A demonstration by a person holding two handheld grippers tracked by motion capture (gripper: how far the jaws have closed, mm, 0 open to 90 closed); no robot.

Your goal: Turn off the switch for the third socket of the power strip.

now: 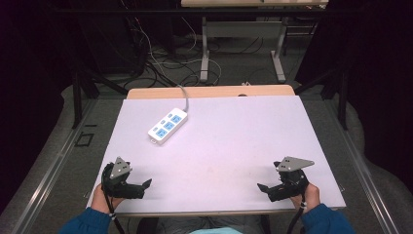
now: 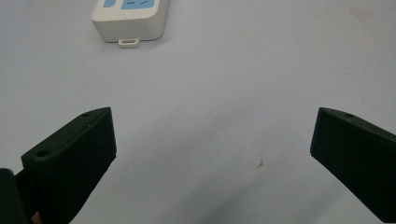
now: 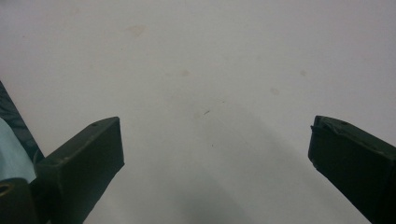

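One white power strip [image 1: 168,126] with blue sockets lies at about eleven o'clock on the pale table [image 1: 234,146], its grey cord [image 1: 184,96] running off the far edge. Two grippers rest near the table's front edge: left gripper [image 1: 146,184] at seven o'clock, right gripper [image 1: 261,187] at five, both spread wide and empty. This looks like a start; the next move probably calls for a reach toward the strip.

A white power strip [image 1: 168,126] lies on the table [image 1: 234,146], well apart from both claws.
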